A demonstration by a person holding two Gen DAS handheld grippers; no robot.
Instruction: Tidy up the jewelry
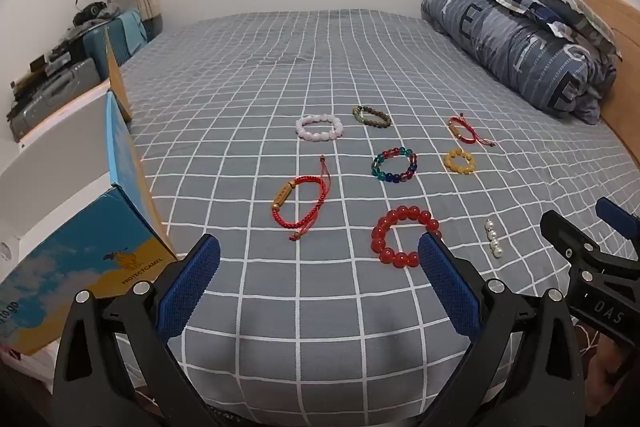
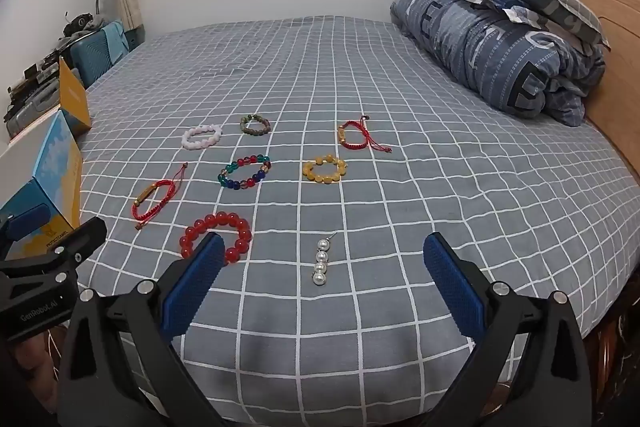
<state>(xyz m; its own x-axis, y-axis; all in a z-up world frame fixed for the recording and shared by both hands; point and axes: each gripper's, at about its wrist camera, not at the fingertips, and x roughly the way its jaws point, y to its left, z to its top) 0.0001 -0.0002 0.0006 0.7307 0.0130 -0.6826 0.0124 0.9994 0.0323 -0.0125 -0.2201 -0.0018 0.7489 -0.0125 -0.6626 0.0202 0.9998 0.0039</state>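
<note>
Grey checked bedsheet [image 1: 320, 67] everywhere under both tools, with the jewelry spread on it.

Left gripper [image 1: 319, 277]: blue pads wide apart, nothing between them, held above the near edge of the bed. Just ahead of its right finger [image 1: 448, 283], the red bead bracelet [image 1: 404, 235], partly hidden by that fingertip. Ahead and slightly left of centre, the red cord bracelet with gold tube [image 1: 299, 203]. Farther ahead, the multicolour glass bracelet [image 1: 394, 167], then the pale pink bracelet [image 1: 319, 127] and the dark green-brown bracelet [image 1: 371, 116]. Ahead to the right, the yellow bracelet [image 1: 459, 160] and a second red cord bracelet [image 1: 464, 129]. Close to the left side, a blue and yellow cardboard box [image 1: 80, 267].

Right gripper [image 2: 324, 279]: fingers also wide apart and empty. Directly between the fingertips and a little ahead, the pearl pin [image 2: 321, 261], lying flat on the sheet, four pearls in a row. Far ahead on the right, a folded blue quilt [image 2: 500, 55] against the wooden headboard [image 2: 608, 27].
</note>
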